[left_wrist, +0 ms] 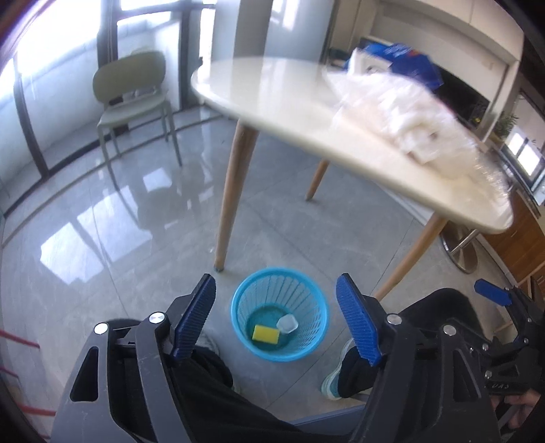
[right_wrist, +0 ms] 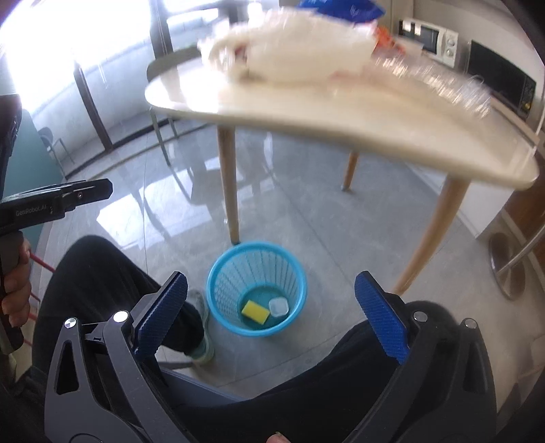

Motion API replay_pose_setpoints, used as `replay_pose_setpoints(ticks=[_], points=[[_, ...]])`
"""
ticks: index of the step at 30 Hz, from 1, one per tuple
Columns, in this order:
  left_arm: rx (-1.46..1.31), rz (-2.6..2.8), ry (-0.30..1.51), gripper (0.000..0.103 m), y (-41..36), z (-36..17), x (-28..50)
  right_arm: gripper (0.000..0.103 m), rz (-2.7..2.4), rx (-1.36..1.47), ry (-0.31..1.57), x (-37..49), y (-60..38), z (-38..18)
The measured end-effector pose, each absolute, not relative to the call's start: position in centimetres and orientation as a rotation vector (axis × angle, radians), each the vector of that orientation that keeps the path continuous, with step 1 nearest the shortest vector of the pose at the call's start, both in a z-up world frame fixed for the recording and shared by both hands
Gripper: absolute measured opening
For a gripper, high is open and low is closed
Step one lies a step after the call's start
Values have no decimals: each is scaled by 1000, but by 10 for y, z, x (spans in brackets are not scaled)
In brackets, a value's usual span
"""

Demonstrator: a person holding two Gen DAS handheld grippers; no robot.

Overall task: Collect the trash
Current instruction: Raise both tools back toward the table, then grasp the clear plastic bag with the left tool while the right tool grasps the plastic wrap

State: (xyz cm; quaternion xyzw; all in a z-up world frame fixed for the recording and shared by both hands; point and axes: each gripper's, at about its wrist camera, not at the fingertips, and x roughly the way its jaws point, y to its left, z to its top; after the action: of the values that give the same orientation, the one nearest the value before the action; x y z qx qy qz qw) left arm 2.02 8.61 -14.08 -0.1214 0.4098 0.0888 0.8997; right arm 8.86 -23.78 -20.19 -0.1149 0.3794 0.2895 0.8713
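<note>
A blue mesh waste basket (left_wrist: 306,351) (right_wrist: 221,313) stands on the floor by a table leg. In it lie a yellow sponge (left_wrist: 265,333) (right_wrist: 254,311) and a small clear plastic cup (left_wrist: 287,323) (right_wrist: 278,306). My left gripper (left_wrist: 276,286) is open above the basket with nothing between its blue pads. My right gripper (right_wrist: 270,283) is open too, also above the basket and holding nothing. On the cream table (left_wrist: 272,102) (right_wrist: 340,119) lies a blurred heap of white plastic trash (left_wrist: 402,112) (right_wrist: 293,51) with a blue bag (left_wrist: 408,61) (right_wrist: 340,8) behind it.
A person's dark trouser legs (right_wrist: 102,272) and shoes (left_wrist: 335,378) flank the basket. A green chair (left_wrist: 133,92) stands at the far left by the windows. A microwave (right_wrist: 429,37) sits on a counter at the right. The floor is glossy grey tile (left_wrist: 102,221).
</note>
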Motion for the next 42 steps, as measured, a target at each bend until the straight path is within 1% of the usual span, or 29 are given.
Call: replay_pose_setpoints(ticks=[10, 18, 26, 29, 32, 38, 39, 42], points=[[-223, 129, 729, 80, 68, -94, 23, 94, 552, -180, 601, 86, -280, -129], [-195, 96, 663, 83, 47, -60, 34, 94, 477, -93, 480, 103, -320, -87], [-185, 71, 669, 84, 33, -50, 74, 94, 521, -149, 521, 143, -325, -80], [-181, 76, 679, 84, 32, -50, 91, 94, 589, -163, 588, 168, -320, -86], [-172, 70, 697, 84, 32, -52, 108, 94, 603, -197, 593, 186, -316, -90], [-162, 29, 750, 84, 25, -61, 138, 94, 675, -286, 668, 217, -298, -101], [-168, 29, 755, 84, 25, -62, 144, 93, 683, -292, 687, 223, -295, -104], [-198, 23, 771, 84, 27, -63, 156, 86, 696, -318, 720, 237, -286, -110]])
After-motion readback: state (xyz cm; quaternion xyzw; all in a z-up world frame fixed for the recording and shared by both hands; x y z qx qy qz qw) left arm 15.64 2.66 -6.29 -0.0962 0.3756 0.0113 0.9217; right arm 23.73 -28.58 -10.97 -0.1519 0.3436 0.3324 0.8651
